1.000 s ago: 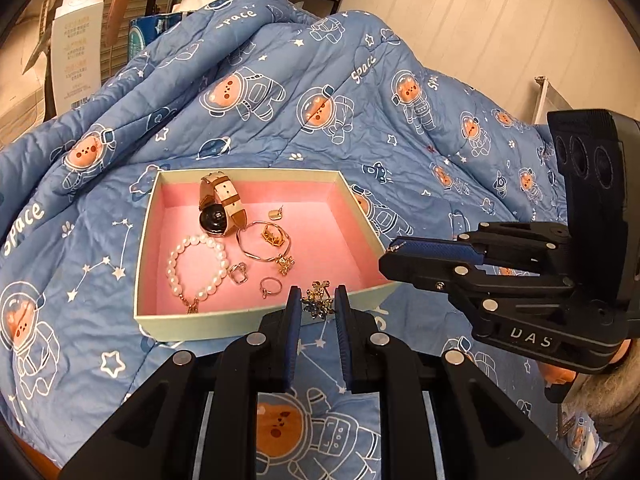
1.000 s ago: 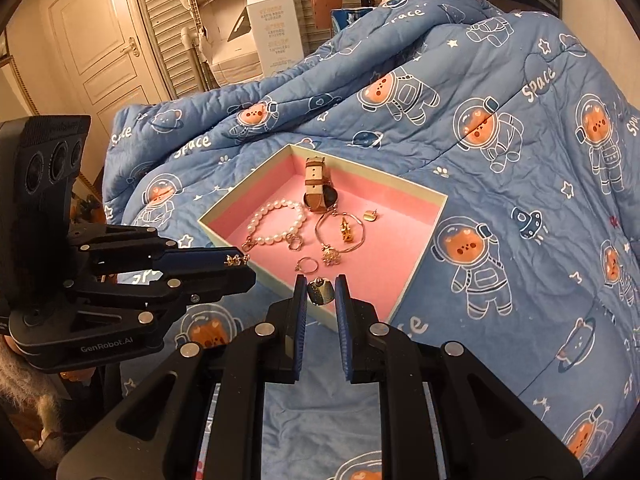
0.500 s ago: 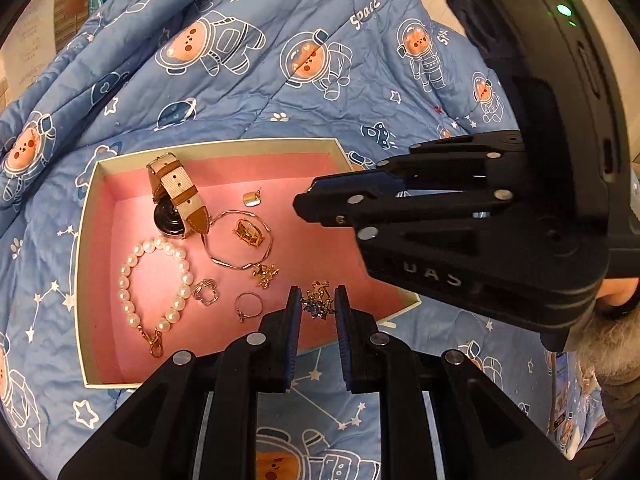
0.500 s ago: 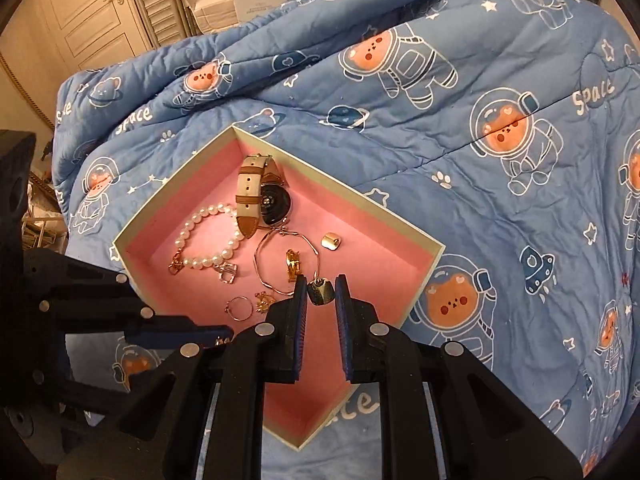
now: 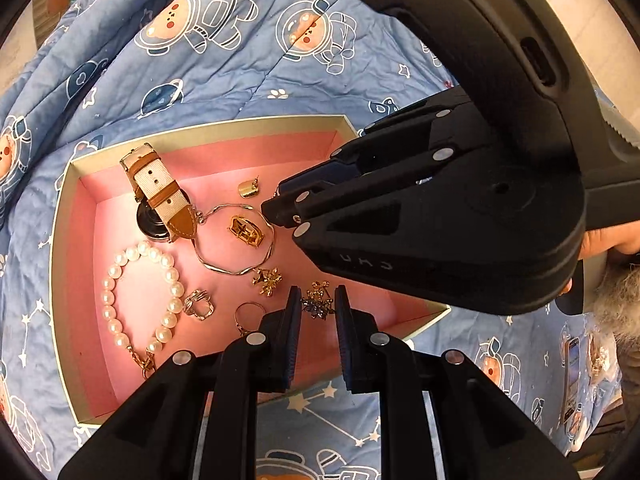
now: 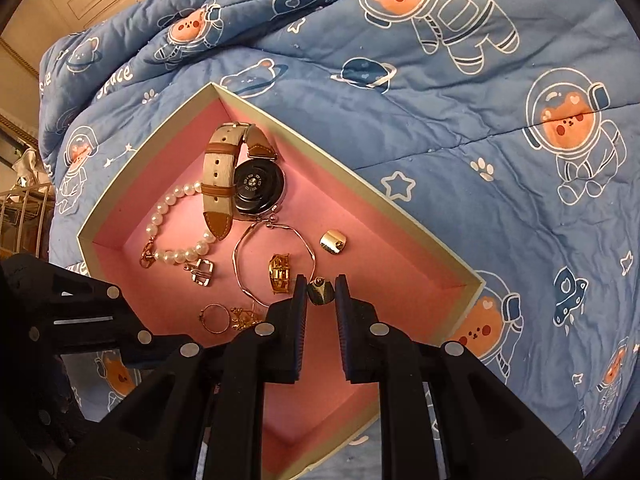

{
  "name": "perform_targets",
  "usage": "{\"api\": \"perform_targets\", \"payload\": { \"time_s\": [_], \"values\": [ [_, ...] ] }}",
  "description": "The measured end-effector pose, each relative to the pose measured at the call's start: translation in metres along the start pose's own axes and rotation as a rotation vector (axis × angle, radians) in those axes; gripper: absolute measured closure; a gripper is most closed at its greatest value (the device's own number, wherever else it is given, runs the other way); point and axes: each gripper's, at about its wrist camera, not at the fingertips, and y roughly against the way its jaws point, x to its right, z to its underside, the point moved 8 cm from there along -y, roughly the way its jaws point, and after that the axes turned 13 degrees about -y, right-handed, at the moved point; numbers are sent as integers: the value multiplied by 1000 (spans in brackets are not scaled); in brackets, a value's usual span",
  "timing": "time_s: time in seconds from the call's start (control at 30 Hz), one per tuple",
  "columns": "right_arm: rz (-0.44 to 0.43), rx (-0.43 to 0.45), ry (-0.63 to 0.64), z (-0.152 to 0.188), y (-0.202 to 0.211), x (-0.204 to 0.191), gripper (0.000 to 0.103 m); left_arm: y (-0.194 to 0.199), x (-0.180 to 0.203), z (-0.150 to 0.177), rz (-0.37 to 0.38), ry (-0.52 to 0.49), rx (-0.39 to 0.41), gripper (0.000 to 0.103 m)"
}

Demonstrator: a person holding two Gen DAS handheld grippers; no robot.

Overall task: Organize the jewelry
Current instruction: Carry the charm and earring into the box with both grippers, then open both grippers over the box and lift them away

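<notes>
The left claw (image 5: 317, 306) is clamped on a dark, spiky earring (image 5: 318, 303) with a gold top, held between its fingertips above the near part of the pink box (image 5: 68, 208). Just beyond its tips and slightly left lies a small gold star-shaped earring (image 5: 267, 280); further left, a thin ring (image 5: 249, 312) and a chunky square ring (image 5: 199, 305), then the pearl bracelet (image 5: 138, 300) near the box's left wall. Straight ahead sits a thin bangle (image 5: 236, 240) circling a gold clip (image 5: 246, 232), with the watch (image 5: 160, 196) touching the bangle's far-left side and a small gold stud (image 5: 249, 189) lying beyond it.

The right claw (image 6: 321, 293) is shut on a small gold stud earring (image 6: 320, 292) — gripped between its fingertips, over the pink floor of the box (image 6: 360, 196). Ahead and to the right lies the matching stud (image 6: 334, 242); just left of its tips is the clip (image 6: 279, 273) inside the bangle (image 6: 264, 256). The watch (image 6: 240, 180) lies further ahead — its back facing up. From the left wrist view, the right claw (image 5: 276, 210) reaches in from the right, its tip just above the bangle. The box rests on a blue quilt (image 6: 460, 92).
</notes>
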Motion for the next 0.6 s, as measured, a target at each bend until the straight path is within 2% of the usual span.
{"api": "perform_targets", "payload": {
  "time_s": [0.53, 0.6],
  "values": [
    [38, -29, 5, -5, -16, 8, 88, -7, 7, -4, -31, -10, -14, 86],
    [36, -28, 4, -6, -20, 7, 88, -5, 8, -4, -33, -13, -7, 79]
  ]
}}
